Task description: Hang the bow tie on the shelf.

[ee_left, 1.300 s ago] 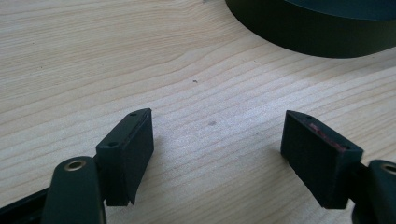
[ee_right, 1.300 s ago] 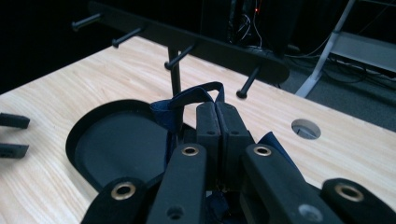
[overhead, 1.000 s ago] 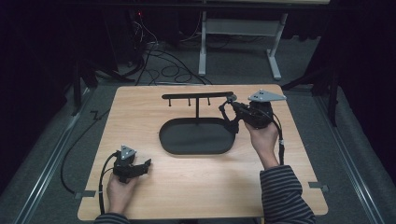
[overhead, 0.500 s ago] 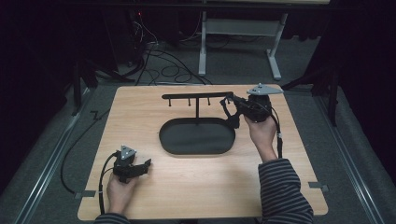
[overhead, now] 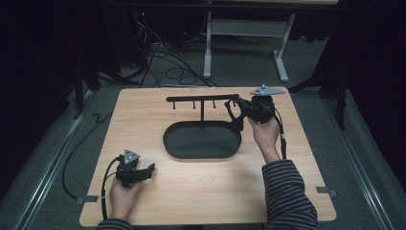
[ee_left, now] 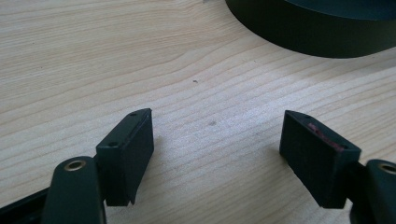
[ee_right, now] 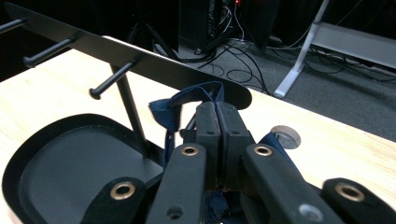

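The right tool (ee_right: 217, 122) has its jaws pressed together on a dark blue fabric strap (ee_right: 187, 103), whose loop rises just under the end of the black peg rail (ee_right: 140, 58). Below left sits the rack's oval black tray (ee_right: 51, 161) on the wooden table (ee_right: 336, 149).

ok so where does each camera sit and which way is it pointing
high view: above the person's side, looking forward and down on the table; both hands and a striped sleeve show.
left gripper view: on the left tongs, low over the wood, open jaws.
right gripper view: on the right tongs, shut on blue fabric by the rack.
All three share the black tray.
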The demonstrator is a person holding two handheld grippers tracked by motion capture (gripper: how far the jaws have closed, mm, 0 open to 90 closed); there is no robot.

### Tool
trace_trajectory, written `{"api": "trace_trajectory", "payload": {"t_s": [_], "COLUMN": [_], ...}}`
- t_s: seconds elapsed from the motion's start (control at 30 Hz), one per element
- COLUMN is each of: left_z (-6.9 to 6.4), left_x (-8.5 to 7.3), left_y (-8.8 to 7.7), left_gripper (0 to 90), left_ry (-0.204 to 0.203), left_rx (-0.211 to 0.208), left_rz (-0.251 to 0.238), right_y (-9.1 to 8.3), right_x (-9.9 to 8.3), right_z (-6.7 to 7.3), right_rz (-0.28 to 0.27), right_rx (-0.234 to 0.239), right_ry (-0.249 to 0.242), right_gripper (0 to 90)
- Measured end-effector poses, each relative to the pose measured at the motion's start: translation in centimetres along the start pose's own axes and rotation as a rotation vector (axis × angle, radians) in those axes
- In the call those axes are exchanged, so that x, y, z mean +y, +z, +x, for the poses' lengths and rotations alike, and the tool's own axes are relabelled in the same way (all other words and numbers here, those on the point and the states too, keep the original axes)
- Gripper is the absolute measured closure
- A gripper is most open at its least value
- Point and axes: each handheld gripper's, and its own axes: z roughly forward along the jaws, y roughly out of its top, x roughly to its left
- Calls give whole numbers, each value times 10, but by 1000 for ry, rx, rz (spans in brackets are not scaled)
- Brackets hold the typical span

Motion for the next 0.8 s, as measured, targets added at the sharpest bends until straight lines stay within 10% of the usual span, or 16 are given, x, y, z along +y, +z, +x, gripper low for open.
{"api": "trace_trajectory", "payload": {"t_s": [0.8], "left_z": [0], "left_x": [0], "left_y": [0], "left_gripper": [263], "left_ry": [-1], "left_rx": [0], "left_rz": [2], "right_y": [-9], "right_x": [-1], "right_z": [-4], "right_rz": [-13], "right_rx": [7], "right_ry": [18], "right_gripper": [827]}}
